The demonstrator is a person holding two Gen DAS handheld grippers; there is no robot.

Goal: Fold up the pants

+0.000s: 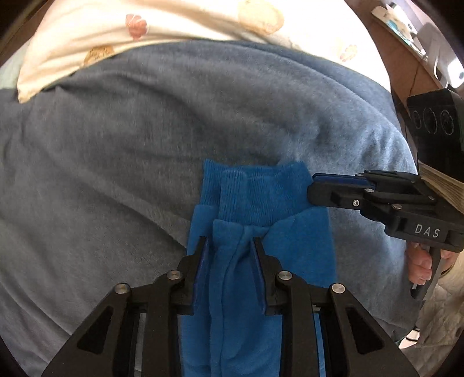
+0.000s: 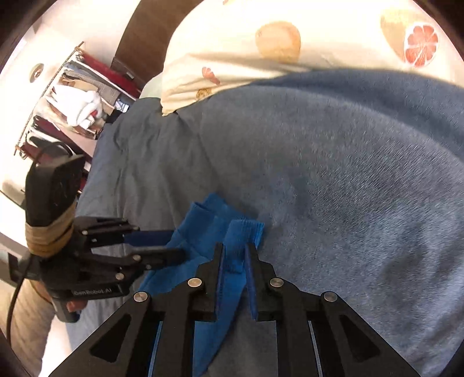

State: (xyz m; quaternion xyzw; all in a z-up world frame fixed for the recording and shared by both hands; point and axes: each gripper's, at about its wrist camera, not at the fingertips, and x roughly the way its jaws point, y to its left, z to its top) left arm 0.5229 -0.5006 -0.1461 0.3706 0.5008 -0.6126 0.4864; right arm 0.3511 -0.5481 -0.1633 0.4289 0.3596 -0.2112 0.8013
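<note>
The blue pants [image 1: 258, 232] are seen lying on a grey-blue fleece blanket [image 1: 145, 145] spread over a bed, with a cream fruit-print pillow [image 1: 145, 26] beyond. The ribbed cuffs [image 1: 249, 188] are stacked at the far end of the bundle, so the legs appear to be laid one over the other already.

A raised ridge of cloth is straddled by the left gripper [image 1: 230, 249], its jaws narrowed around the fold; whether the pads actually bite cannot be told from its own view. In the right wrist view the left gripper [image 2: 177, 243] is seen from the side, its fingers slightly parted at the cloth's edge, which leaves the matter unsettled. The right gripper [image 2: 235, 255] is closed down on a pinch of cuff fabric, cloth clearly running between its pads, and from the left wrist view the right gripper [image 1: 316, 181] is seen brought tight together at the cuff's corner.

The material is judged soft, light and limp, a plush knit that will sag and slump wherever it is not supported. Slipping is unlikely on fleece against fleece; dragging is more probable. The ribbed cuffs and the doubled edges are judged the firmest places to be gripped.

The waistband end is cut off below both views, behind the gripper bodies, so the garment's full length cannot be made out. Only fingertips of the person's hand [image 1: 420, 266] are seen.
</note>
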